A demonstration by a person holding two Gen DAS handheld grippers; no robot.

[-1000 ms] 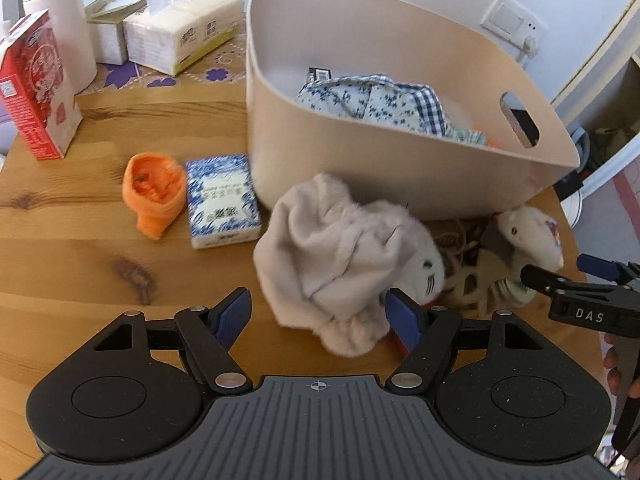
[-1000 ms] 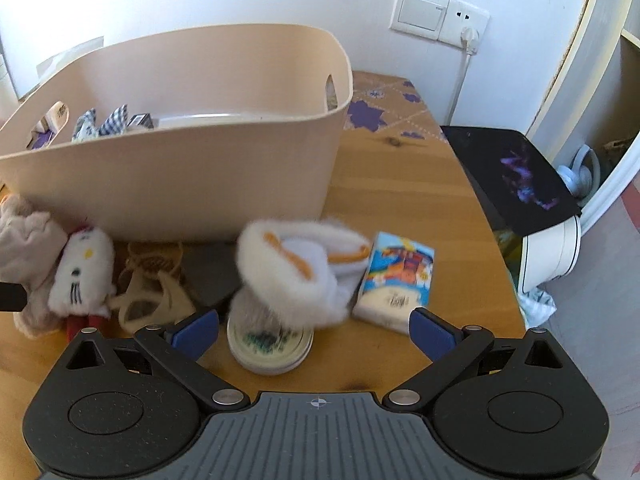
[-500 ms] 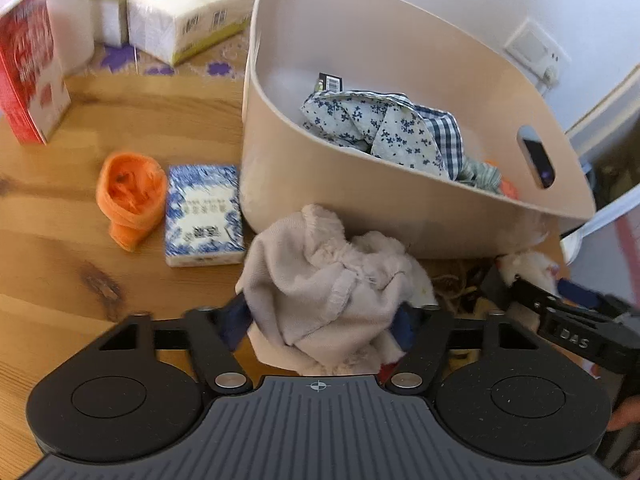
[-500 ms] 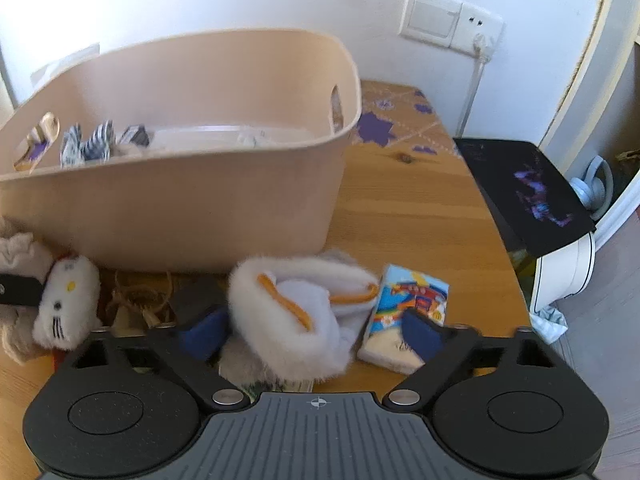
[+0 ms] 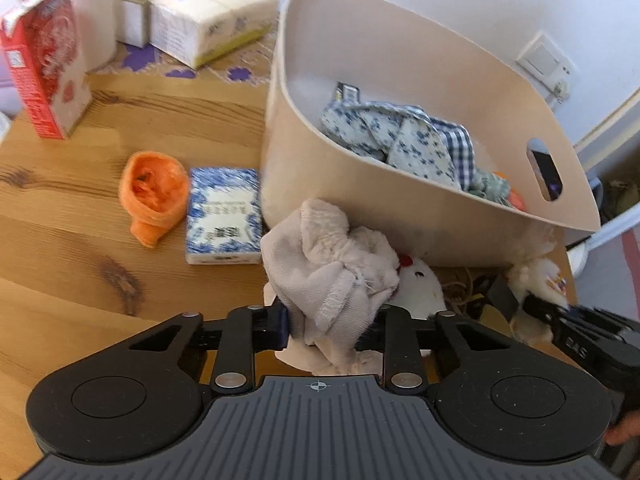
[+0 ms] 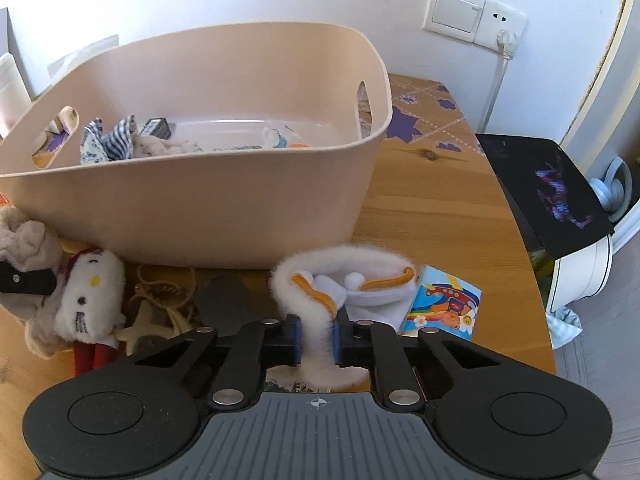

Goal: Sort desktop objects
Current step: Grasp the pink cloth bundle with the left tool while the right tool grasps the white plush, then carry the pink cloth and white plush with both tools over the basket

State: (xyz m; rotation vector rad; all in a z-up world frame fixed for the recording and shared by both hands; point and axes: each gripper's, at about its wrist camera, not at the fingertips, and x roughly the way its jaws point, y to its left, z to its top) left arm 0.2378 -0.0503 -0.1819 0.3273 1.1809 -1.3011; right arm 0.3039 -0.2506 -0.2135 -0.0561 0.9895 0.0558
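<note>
My left gripper is shut on a crumpled beige cloth and holds it just in front of the beige basket. The basket holds blue floral and checked fabric. My right gripper is shut on a fluffy white slipper with orange trim, right of the basket's front wall. A white plush cat lies on the table between the grippers; it also shows in the left wrist view.
An orange sock and a blue tissue pack lie left of the basket. A red carton, tissue packs and a white bottle stand at the back. A colourful tissue pack and tan cord lie on the table.
Both grippers closed: the left on the beige cloth, the right on the white slipper. Both have lifted their items slightly, and the plush cat is uncovered.
</note>
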